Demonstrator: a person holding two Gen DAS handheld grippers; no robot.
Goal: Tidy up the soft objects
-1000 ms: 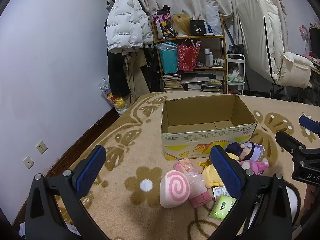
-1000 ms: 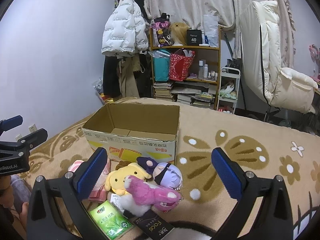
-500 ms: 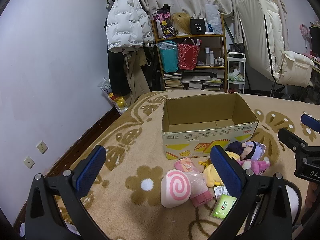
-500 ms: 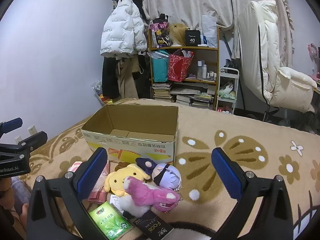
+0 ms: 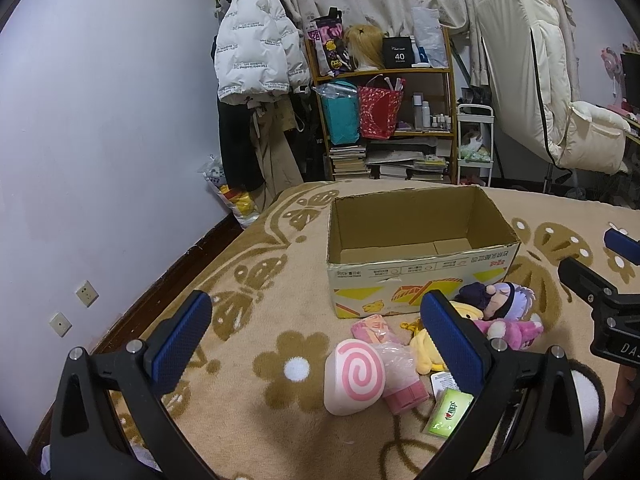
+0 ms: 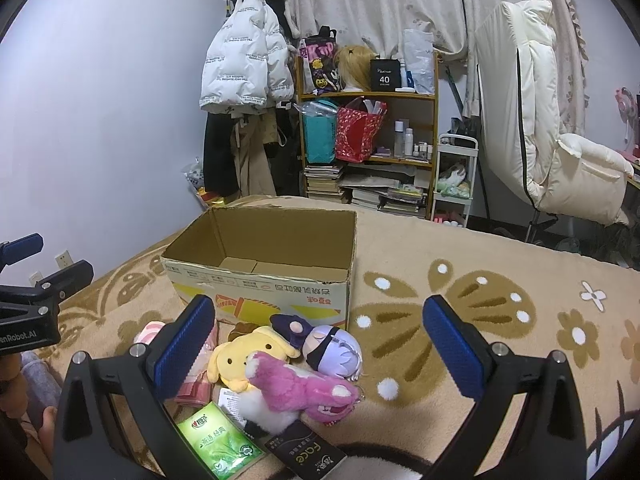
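Left wrist view: left gripper [image 5: 316, 338] fingers wide apart, holding nothing, hovering above the patterned blanket [image 5: 248, 280]. Open cardboard box [image 5: 420, 256] sits ahead, nothing visible inside. Swirl cushion [image 5: 354, 376] lies between the fingers, nearer the right one, with a pink wrapped roll [image 5: 396, 380] touching its right side. Yellow plush [image 5: 426, 350] is partly hidden behind the right finger. Purple-haired doll [image 5: 500, 300] and pink plush [image 5: 510, 328] lie right of that finger, just in front of the box. Green tissue pack [image 5: 448, 416] near the bottom edge. Right gripper's body shows at the far right edge.

Right wrist view: right gripper [image 6: 318, 340] fingers wide apart, empty. Yellow plush [image 6: 244, 360], pink plush [image 6: 304, 390] and purple-haired doll [image 6: 334, 350] are piled touching one another between the fingers, closer to the left finger, just in front of the box [image 6: 264, 272]. Green tissue pack [image 6: 218, 442] and a black packet [image 6: 306, 454] lie nearest the camera.
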